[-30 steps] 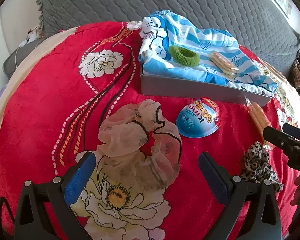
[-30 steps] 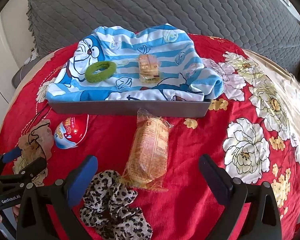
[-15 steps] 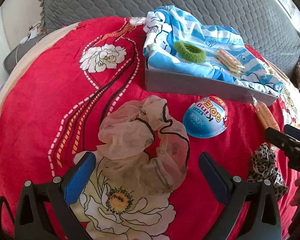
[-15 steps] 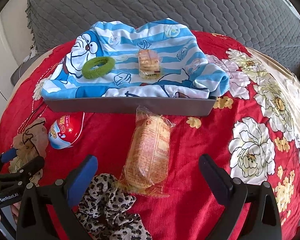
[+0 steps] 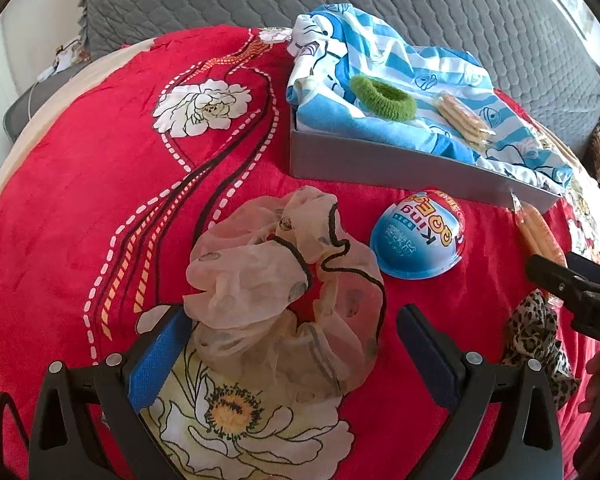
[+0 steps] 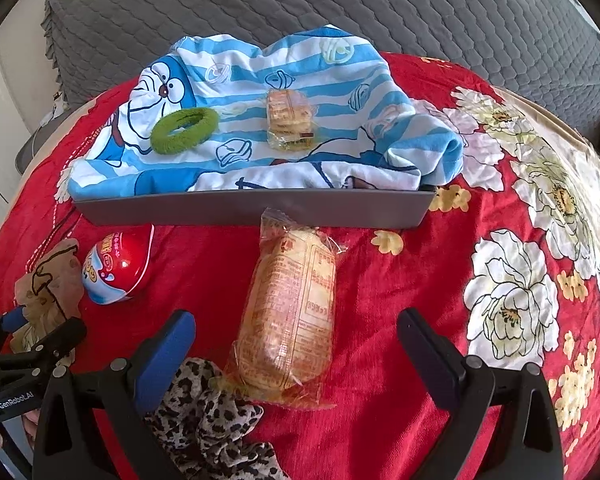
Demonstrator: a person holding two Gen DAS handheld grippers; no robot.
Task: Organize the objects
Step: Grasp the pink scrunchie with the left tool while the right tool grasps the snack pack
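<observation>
The left gripper point(image 5: 288, 354) is spread wide, with the beige scrunchie point(image 5: 284, 292) lying between its blue pads. The right gripper point(image 6: 296, 356) is spread wide too. The snack packet point(image 6: 290, 316) lies right in front of it, its long side pointing at the gray tray point(image 6: 252, 208). A leopard scrunchie point(image 6: 212, 420) touches the packet's near end. The toy egg point(image 5: 420, 234), left of the packet, says "King". A green hair tie point(image 6: 184, 130) and crackers point(image 6: 290, 120) are already in the tray.
</observation>
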